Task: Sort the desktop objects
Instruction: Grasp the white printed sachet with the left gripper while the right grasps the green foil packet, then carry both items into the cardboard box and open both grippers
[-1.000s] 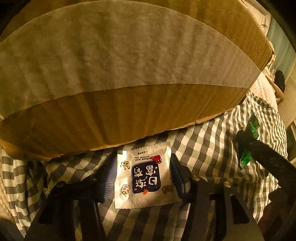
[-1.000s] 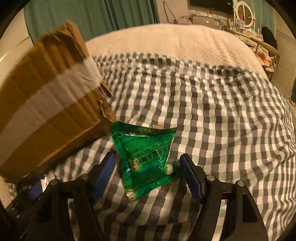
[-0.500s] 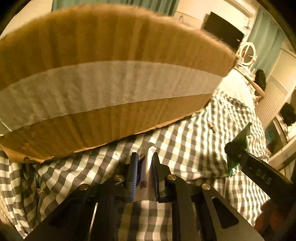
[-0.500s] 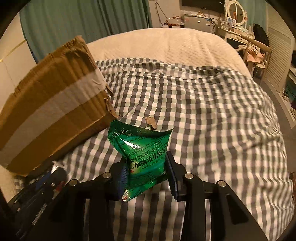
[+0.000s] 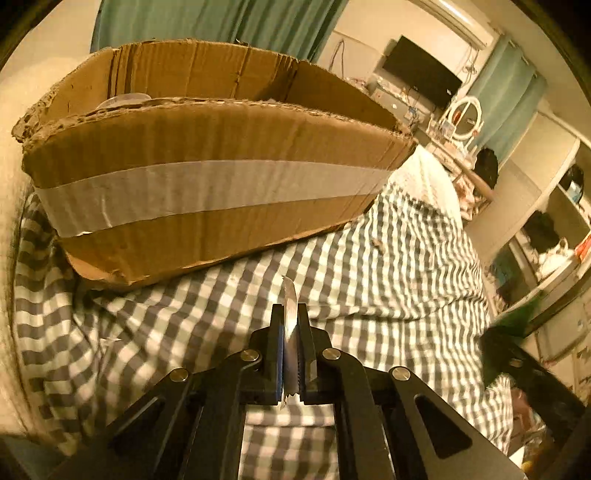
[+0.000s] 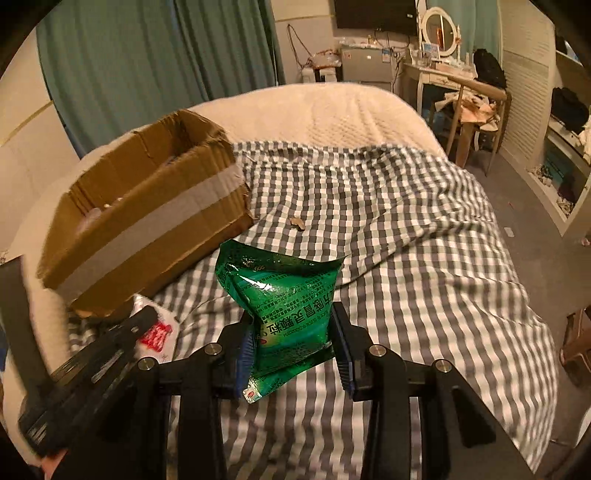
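Observation:
My left gripper [image 5: 290, 325] is shut on a white sachet [image 5: 290, 317], seen edge-on and lifted above the checked cloth. In the right wrist view the same sachet [image 6: 157, 330] shows beside the left gripper's black body. My right gripper [image 6: 293, 328] is shut on a green foil packet [image 6: 284, 295], held up over the cloth. An open cardboard box [image 5: 207, 177] with a pale tape band stands ahead of the left gripper; the box [image 6: 147, 214] lies to the left of the right gripper. Something pale lies inside it, unclear what.
A grey-and-white checked cloth [image 6: 388, 236] covers a bed with a cream quilt [image 6: 325, 110]. A small brown scrap [image 6: 297, 223] lies on the cloth near the box corner. Green curtains, a dressing table with a round mirror [image 6: 441, 27] and a chair stand behind.
Both grippers shut on their packets and lifted them off the cloth. Both views have risen, so the box's open top now shows.

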`<state>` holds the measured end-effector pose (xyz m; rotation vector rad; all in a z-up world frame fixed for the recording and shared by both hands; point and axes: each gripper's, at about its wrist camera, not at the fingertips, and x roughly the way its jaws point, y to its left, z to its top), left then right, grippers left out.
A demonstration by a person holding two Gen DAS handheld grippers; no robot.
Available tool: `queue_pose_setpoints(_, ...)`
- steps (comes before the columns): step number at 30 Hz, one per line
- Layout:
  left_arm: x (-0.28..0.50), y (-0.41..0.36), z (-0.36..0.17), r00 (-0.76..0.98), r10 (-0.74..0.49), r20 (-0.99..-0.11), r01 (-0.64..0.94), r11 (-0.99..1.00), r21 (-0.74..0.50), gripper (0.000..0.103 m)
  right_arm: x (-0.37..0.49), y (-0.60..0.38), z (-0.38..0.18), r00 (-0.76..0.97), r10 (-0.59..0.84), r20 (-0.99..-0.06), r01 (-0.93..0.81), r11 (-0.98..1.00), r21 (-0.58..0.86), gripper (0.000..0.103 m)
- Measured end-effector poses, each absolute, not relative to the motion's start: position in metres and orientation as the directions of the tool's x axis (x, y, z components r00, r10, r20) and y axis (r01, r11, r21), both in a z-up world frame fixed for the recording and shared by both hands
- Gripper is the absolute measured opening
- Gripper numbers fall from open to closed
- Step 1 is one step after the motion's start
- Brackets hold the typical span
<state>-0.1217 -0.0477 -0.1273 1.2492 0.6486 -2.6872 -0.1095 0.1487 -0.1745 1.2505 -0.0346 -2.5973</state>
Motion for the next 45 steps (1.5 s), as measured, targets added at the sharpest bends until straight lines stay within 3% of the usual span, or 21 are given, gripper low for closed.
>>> queue_pose_setpoints(8, -0.09, -0.057, -0.11, -0.677, 0.062, -0.733, 0.267, -0.908, -0.324, 0.004, -0.071, 0.147, -0.136, -0.629, -0.255, -0.734, 0.241, -0.962, 0.127, 0.037)
queue_pose_setpoints(10, -0.084, -0.06, -0.102, -0.688, 0.106, -0.718, 0.241, -0.9, -0.364, 0.004, -0.066, 0.142, -0.129, -0.631, -0.27, -0.727, 0.254, -0.958, 0.135, 0.037)
queue_pose_setpoints(20, -0.079, -0.072, -0.023, -0.714, 0.169, -0.68, 0.117, -0.928, -0.354, 0.004, -0.051, 0.096, -0.077, -0.645, -0.357, -0.676, 0.362, -0.921, 0.141, 0.037)
queue_pose_setpoints(27, -0.109, -0.101, 0.023, -0.753, 0.148, -0.641, 0.1, -0.937, -0.334, 0.004, -0.075, 0.057, -0.049, -0.648, -0.411, -0.642, 0.432, -0.892, 0.134, 0.037)
queue_pose_setpoints(31, -0.13, -0.123, 0.04, -0.798, 0.076, -0.598, 0.135, -0.945, -0.299, 0.004, -0.099, 0.029, -0.042, -0.652, -0.427, -0.626, 0.461, -0.879, 0.12, 0.037)
queue_pose_setpoints(38, -0.184, -0.161, 0.039, -0.819, 0.013, -0.574, 0.182, -0.942, -0.282, 0.004, -0.159, -0.012, -0.058, -0.617, -0.476, -0.627, 0.48, -0.859, 0.18, 0.037)
queue_pose_setpoints(45, -0.235, -0.194, 0.005, -0.789, -0.036, -0.614, 0.226, -0.945, -0.236, 0.004, -0.215, -0.047, -0.106, -0.575, -0.47, -0.67, 0.459, -0.863, 0.211, 0.038)
